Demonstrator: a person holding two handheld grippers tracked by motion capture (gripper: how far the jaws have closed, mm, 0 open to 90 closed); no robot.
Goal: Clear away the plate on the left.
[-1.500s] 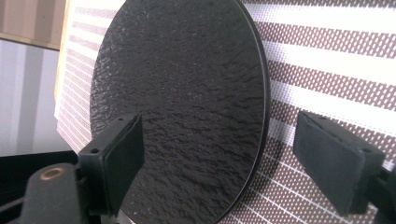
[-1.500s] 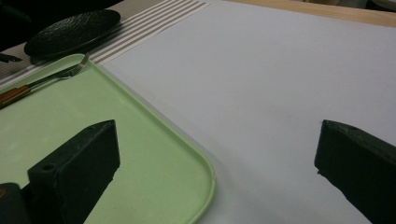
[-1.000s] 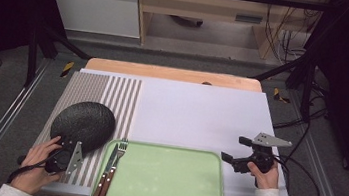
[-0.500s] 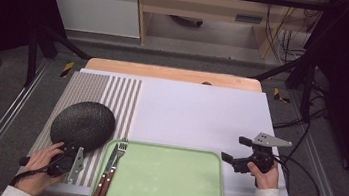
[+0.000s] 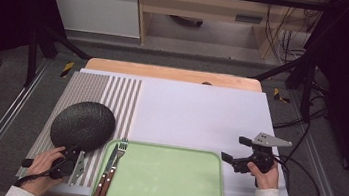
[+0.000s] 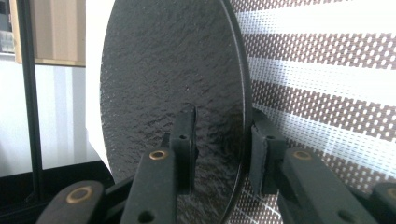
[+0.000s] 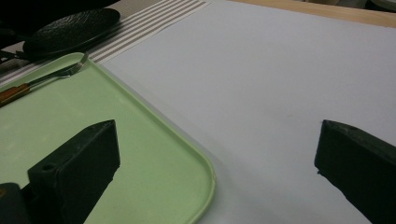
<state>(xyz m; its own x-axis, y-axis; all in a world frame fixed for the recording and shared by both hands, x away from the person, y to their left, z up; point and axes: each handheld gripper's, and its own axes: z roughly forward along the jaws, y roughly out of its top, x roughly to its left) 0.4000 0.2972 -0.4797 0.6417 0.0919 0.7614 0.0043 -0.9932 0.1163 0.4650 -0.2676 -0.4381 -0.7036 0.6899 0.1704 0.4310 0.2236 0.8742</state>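
Plate: round, black, rough pebbled surface

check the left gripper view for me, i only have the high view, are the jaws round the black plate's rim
observer: yes, the left gripper has just been closing its jaws, and they straddle the black plate at its rim, one pad on each face; can't tell if both press yet.
operator: right gripper holding anything
observer: no, the right gripper is open with nothing between its jaws; the green tray has its corner just ahead of it.
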